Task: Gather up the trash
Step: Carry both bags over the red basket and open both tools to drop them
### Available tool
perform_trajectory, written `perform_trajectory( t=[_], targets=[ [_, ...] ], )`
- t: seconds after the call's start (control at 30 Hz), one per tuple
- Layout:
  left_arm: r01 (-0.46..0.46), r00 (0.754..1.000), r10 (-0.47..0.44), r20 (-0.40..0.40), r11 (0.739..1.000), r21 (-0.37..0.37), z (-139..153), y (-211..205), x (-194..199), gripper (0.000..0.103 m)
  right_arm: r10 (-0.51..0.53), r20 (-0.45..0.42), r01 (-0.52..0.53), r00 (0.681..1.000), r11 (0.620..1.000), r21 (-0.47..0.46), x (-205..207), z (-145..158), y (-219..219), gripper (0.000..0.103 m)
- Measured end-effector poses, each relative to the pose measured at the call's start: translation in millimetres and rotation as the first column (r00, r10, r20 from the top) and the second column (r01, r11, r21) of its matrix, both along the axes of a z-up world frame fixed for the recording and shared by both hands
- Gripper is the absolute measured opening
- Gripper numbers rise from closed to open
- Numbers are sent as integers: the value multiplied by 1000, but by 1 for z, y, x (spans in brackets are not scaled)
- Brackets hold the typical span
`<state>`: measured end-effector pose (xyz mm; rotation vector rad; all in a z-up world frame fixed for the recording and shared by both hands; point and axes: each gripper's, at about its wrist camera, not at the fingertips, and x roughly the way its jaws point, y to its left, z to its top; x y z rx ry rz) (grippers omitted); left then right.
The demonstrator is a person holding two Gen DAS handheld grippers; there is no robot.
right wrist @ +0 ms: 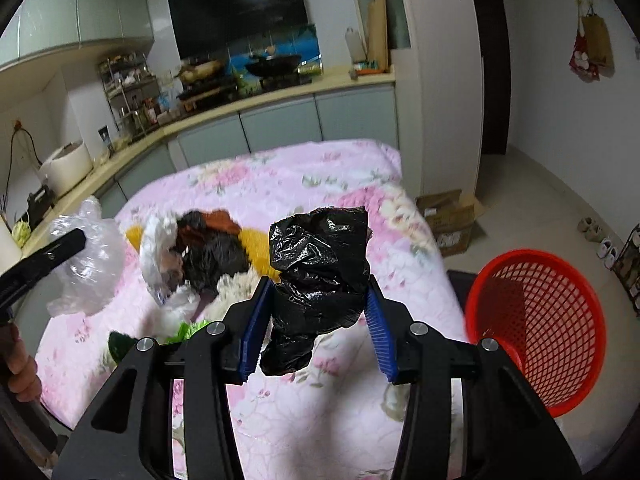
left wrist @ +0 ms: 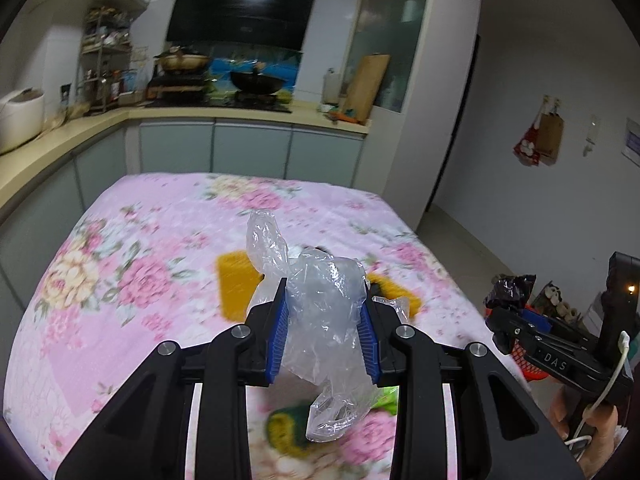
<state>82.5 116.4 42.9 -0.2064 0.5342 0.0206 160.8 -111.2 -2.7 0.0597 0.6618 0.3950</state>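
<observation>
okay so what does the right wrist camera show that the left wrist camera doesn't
Only the right wrist view shows the whole red basket beside the table, a cardboard box on the floor, and the pile of black and white trash on the cloth.

Only the left wrist view shows the right tongs from outside, and a green and yellow item under the left tongs.

Both show the clear plastic bag in the left tongs, the black bag in the right tongs, the floral tablecloth and the kitchen counter.
</observation>
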Motion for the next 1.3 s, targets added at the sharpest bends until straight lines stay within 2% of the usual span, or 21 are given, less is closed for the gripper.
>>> perform_trajectory(
  t=[0.3,0.5,0.63,0.77,0.87,1.03,1.2,1.27,1.3],
  targets=[
    [135,990,-136,21,990,43,21,-67,38,30,-103,60,102,993,995,21,6,27,-50,44],
    [246,969,-246,7,968,59,26,-125,65,30,-206,63,205,977,979,24,14,31,-96,44],
    [326,945,-326,-18,943,58,22,-166,83,30,-285,57,284,957,958,26,19,31,-130,44],
    [392,920,-390,-50,917,65,14,-208,101,30,-358,24,357,933,933,36,22,27,-168,44],
    [439,896,-435,-87,898,39,3,-234,119,31,-416,-2,416,909,909,25,26,21,-189,45],
    [495,859,-486,-159,869,15,-20,-273,145,31,-452,-64,454,890,891,27,34,0,-208,45],
    [520,833,-508,-219,854,-5,-44,-296,164,34,-464,-134,470,876,883,10,51,-21,-213,46],
    [525,826,-510,-238,851,-1,-51,-304,168,36,-464,-161,472,871,881,17,55,-28,-217,49],
    [528,822,-511,-252,849,0,-57,-307,172,41,-465,-176,476,868,879,27,57,-31,-220,56]
  ],
)
